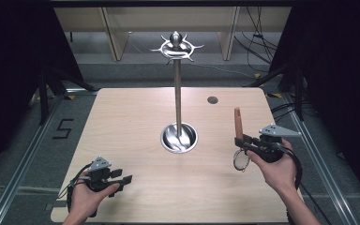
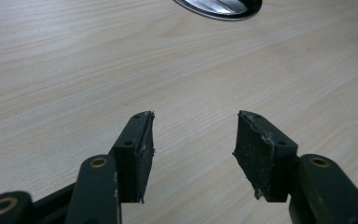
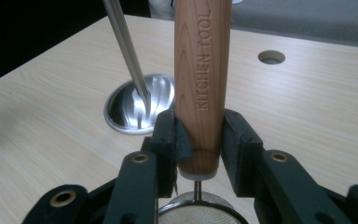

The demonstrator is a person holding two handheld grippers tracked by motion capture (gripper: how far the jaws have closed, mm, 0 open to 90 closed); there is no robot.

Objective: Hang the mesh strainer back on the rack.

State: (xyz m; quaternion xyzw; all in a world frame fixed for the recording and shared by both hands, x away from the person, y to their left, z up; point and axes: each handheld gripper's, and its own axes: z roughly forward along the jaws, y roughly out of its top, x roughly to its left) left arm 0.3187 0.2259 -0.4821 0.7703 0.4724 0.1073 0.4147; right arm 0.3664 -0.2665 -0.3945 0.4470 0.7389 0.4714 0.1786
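1. The right gripper (image 1: 240,141) is held by the person's right hand (image 1: 276,169) over the right part of the table (image 1: 136,122). Its fingers (image 3: 240,147) are closed on a small strainer with a wooden handle (image 3: 200,84).
2. The wooden handle stands upright between the two fingers and rises above them. The words "KITCHEN TOOL" are written along it. The fingers press it from both sides near its lower end.
3. Below the fingers hangs the round mesh basket (image 1: 241,161) of the strainer, joined to the handle by a thin metal stem. I cannot tell from the pictures if something is inside the mesh.
4. Beyond the right fingers, a little to their left in the right gripper view, stands a metal stand with a round shiny base (image 1: 179,138) shaped like a shallow bowl. The base holds only the foot of the thin pole (image 1: 177,93), which goes up from its middle.
5. At the top of the pole there is a ring of curved hooks (image 1: 176,47) with a round knob. Nothing hangs on the hooks.
6. The left gripper (image 2: 193,140) is in the person's left hand (image 1: 86,197), low over the near left part of the table. Its fingers are wide apart and hold nothing; bare wood shows between them.
7. Ahead of the left fingers, far from them, the edge of the shiny base shows at the top of the left gripper view.
8. Beyond the right fingers there is a small round hole (image 1: 212,100) in the table.
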